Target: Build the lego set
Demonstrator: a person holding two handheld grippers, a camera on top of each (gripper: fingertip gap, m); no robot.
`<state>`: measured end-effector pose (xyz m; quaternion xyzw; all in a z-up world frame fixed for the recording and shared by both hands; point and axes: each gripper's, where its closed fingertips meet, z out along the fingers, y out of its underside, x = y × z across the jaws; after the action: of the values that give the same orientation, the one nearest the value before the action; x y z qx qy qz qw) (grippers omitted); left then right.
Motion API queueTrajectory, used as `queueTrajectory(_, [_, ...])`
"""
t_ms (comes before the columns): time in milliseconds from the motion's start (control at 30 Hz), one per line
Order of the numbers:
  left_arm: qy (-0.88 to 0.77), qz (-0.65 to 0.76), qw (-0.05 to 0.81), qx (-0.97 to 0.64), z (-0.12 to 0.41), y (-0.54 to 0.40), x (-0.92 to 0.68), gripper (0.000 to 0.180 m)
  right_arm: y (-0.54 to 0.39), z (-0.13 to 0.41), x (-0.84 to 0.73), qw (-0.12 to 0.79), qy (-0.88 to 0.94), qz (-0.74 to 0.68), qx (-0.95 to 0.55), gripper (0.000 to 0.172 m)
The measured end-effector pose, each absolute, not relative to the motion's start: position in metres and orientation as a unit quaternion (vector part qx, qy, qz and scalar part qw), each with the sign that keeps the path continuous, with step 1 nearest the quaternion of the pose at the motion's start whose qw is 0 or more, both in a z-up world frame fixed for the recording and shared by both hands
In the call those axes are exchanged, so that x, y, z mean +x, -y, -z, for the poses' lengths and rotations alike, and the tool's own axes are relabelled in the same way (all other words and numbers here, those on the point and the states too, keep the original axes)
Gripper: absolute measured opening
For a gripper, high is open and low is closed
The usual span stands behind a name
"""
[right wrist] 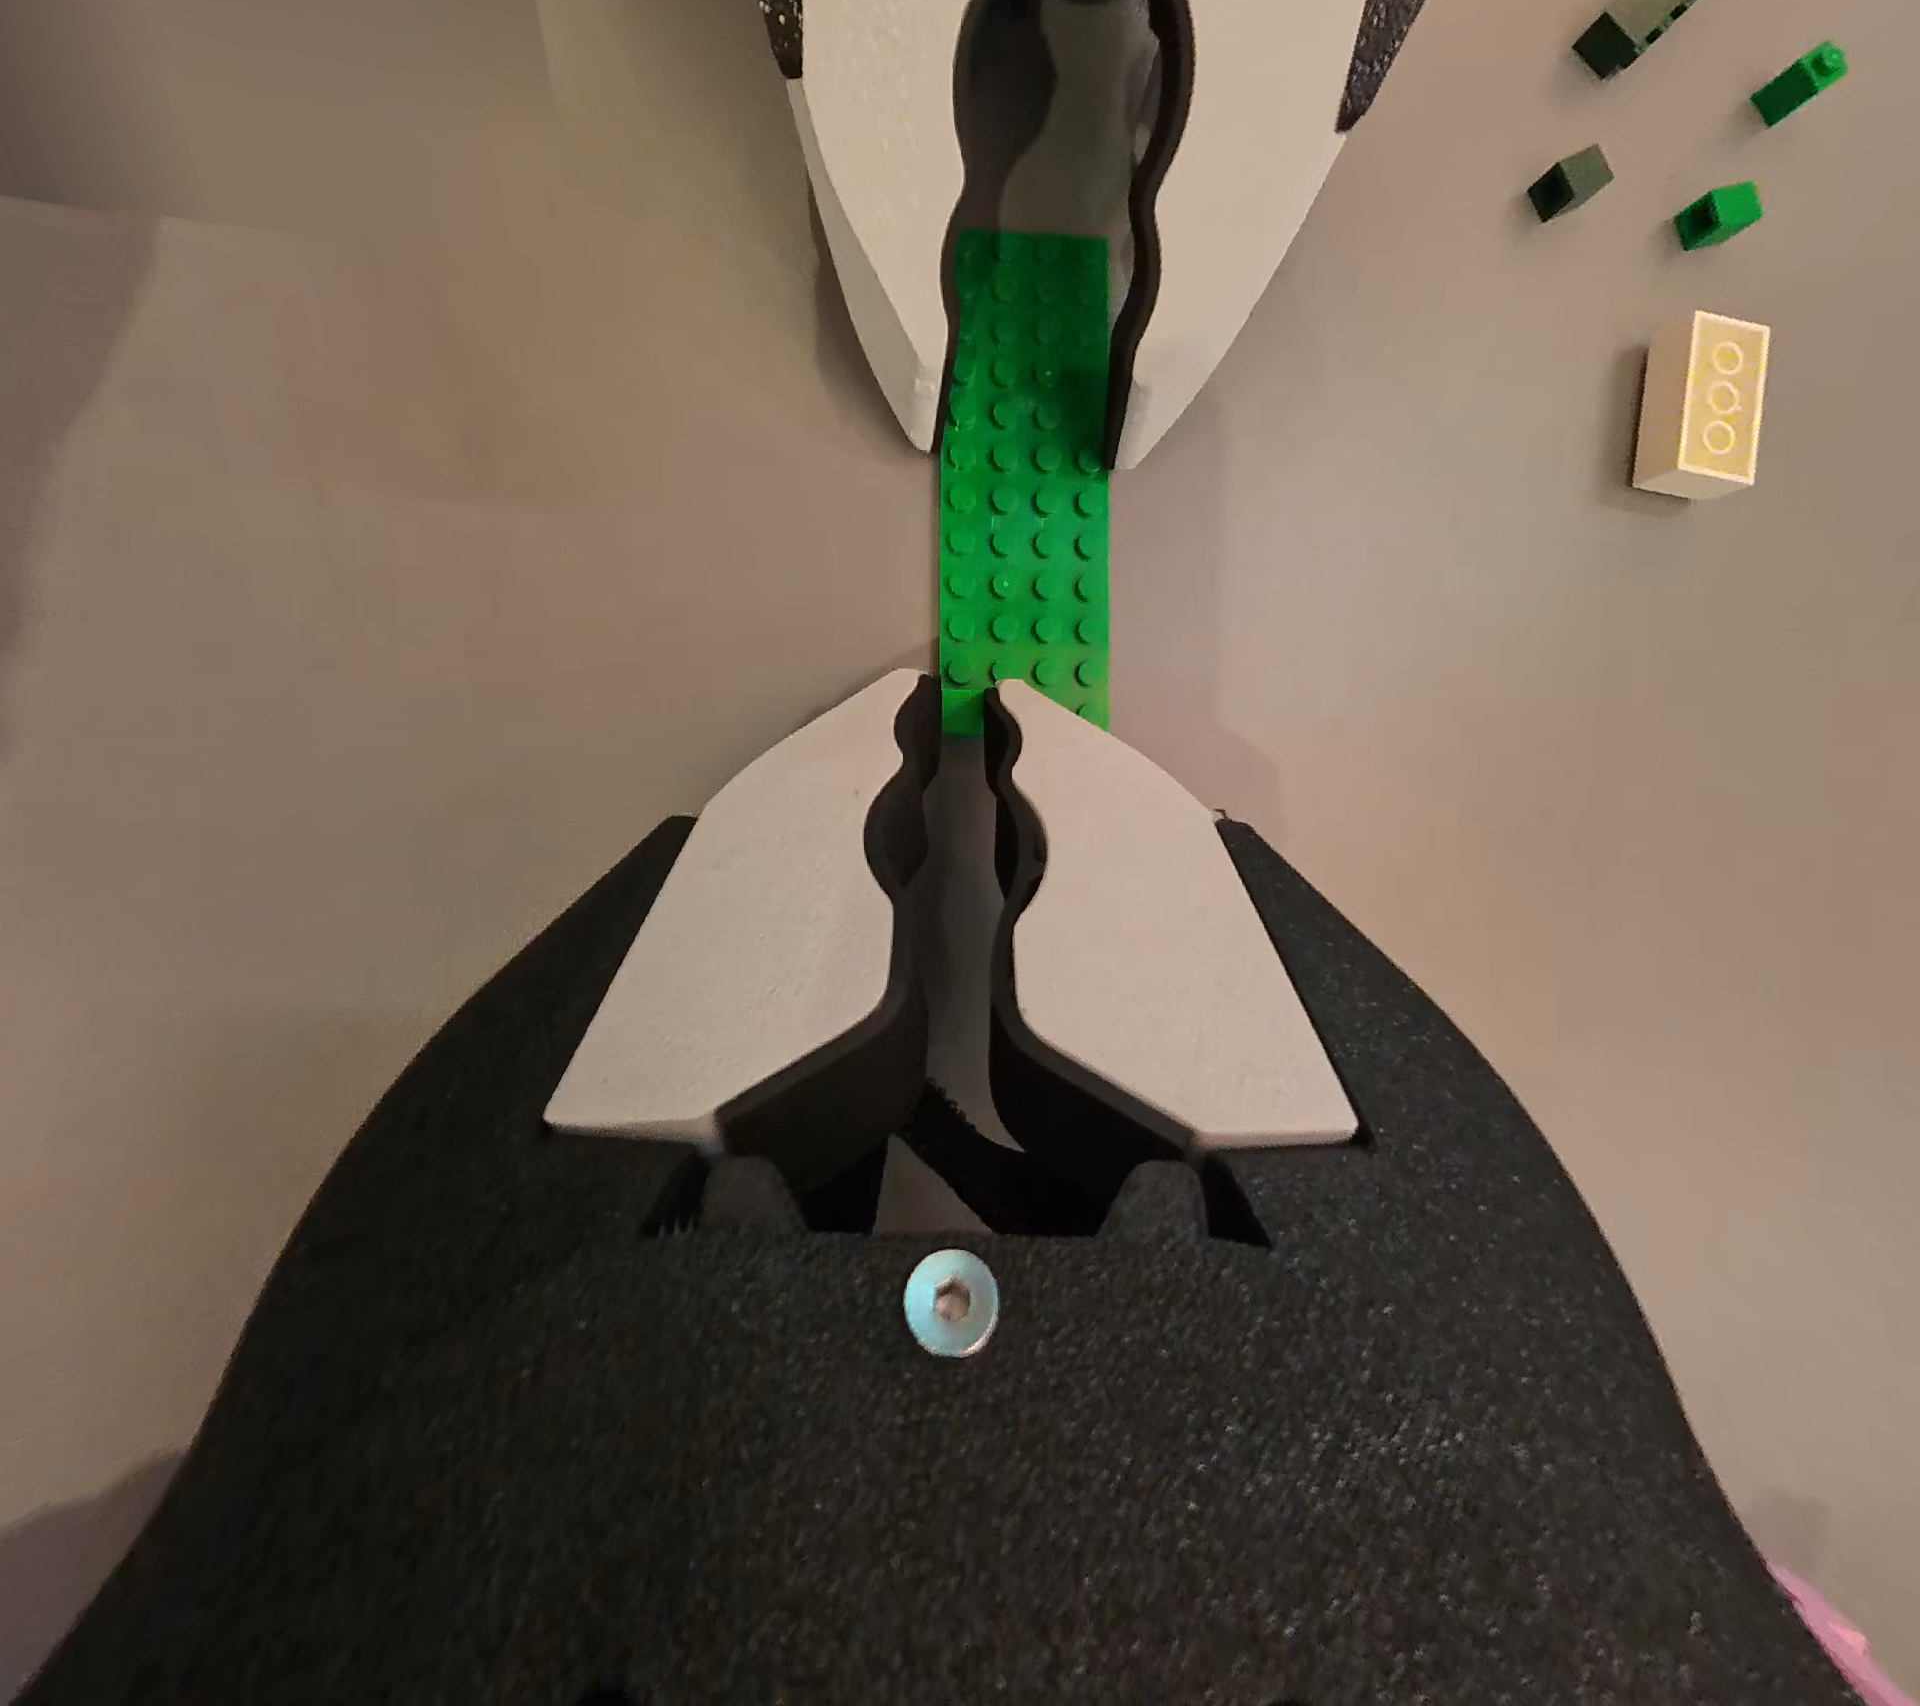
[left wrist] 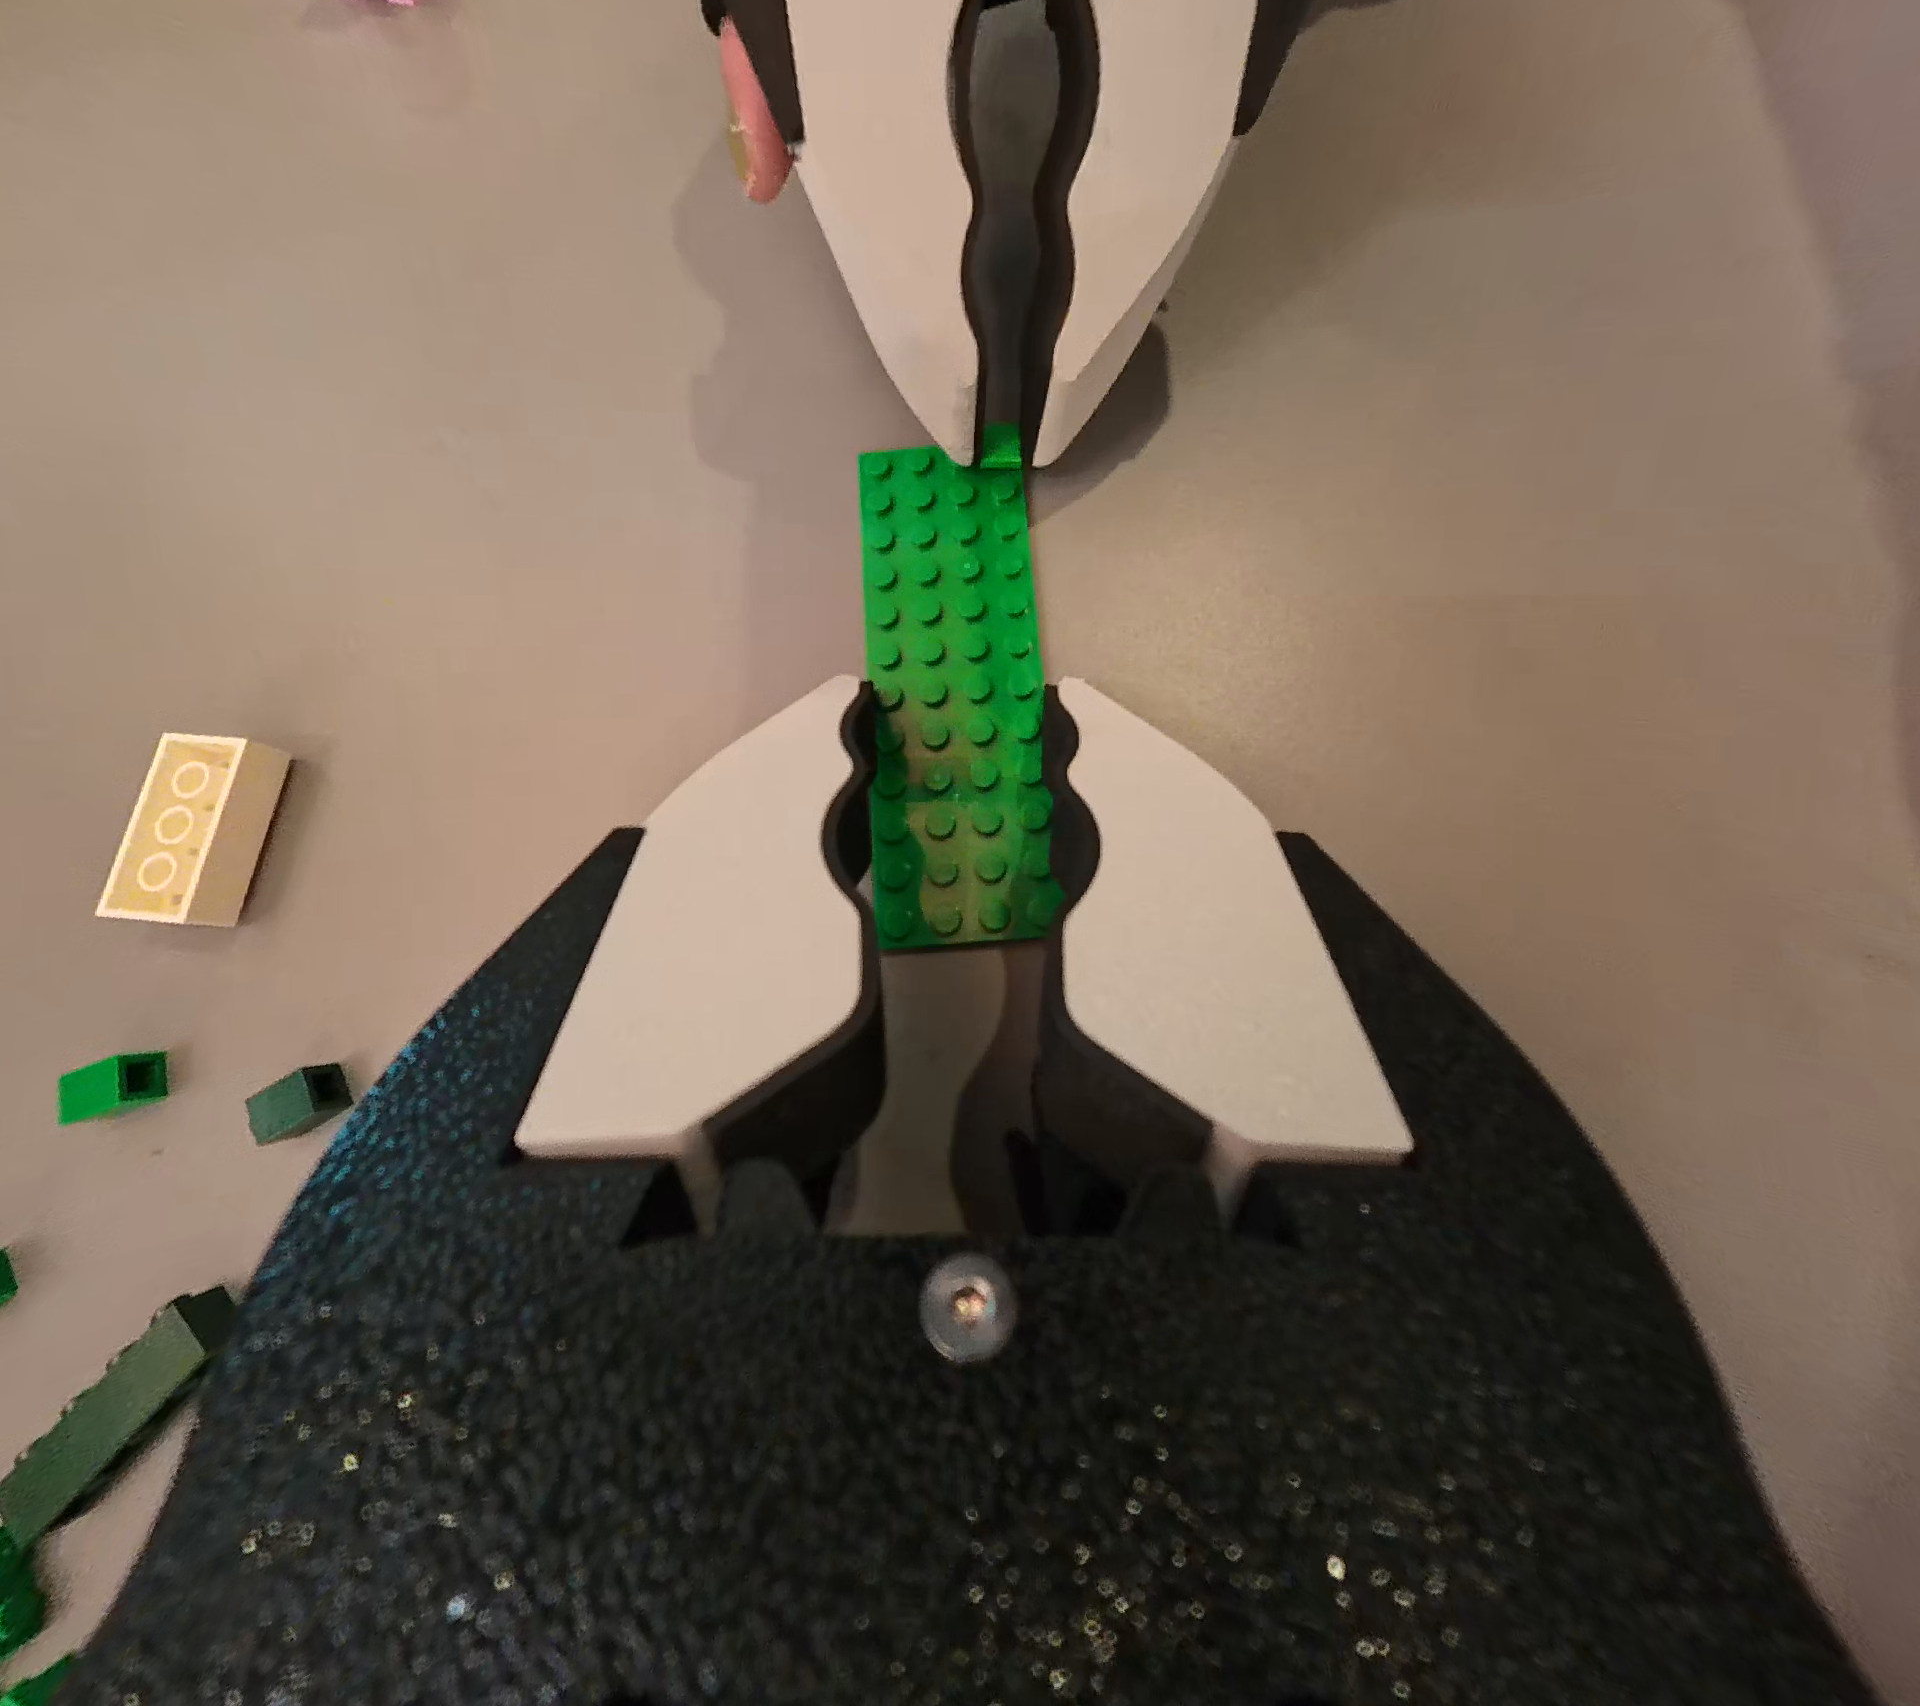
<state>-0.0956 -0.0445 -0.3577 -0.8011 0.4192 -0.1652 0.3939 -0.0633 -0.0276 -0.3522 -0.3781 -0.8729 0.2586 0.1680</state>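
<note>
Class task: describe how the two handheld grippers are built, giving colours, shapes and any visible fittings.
Both the left gripper and right gripper look alike: a speckled black textured body, two pale grey tapering fingers lined with wavy black pads, and one silver hex-socket screw centred on the body. No cables or sleeves show.

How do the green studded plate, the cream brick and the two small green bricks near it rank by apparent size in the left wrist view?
1. Green studded plate, clearly the largest.
2. Cream brick.
3. Bright green small brick and dark green small brick: these look alike, so I won't rank them.
</note>
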Motion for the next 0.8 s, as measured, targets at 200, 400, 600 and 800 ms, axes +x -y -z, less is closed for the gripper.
queueTrajectory(200, [-0.419,0.166,0.394,-0.801,0.358,0.045,-0.096,0.030,0.029,0.352,-0.063,0.171,0.879,-0.252,-0.367,0.007])
queueTrajectory(400, [-0.419,0.166,0.393,-0.801,0.357,0.045,-0.096,0.030,0.030,0.352,-0.063,0.169,0.880,-0.251,-0.365,0.013])
queueTrajectory(600, [-0.415,0.167,0.393,-0.804,0.358,0.045,-0.096,0.030,0.021,0.333,-0.063,0.230,0.847,-0.281,-0.388,0.024])
queueTrajectory(800, [-0.368,0.203,0.407,-0.811,0.347,0.039,-0.101,0.000,0.012,0.330,-0.065,0.428,0.831,-0.153,-0.319,0.027])
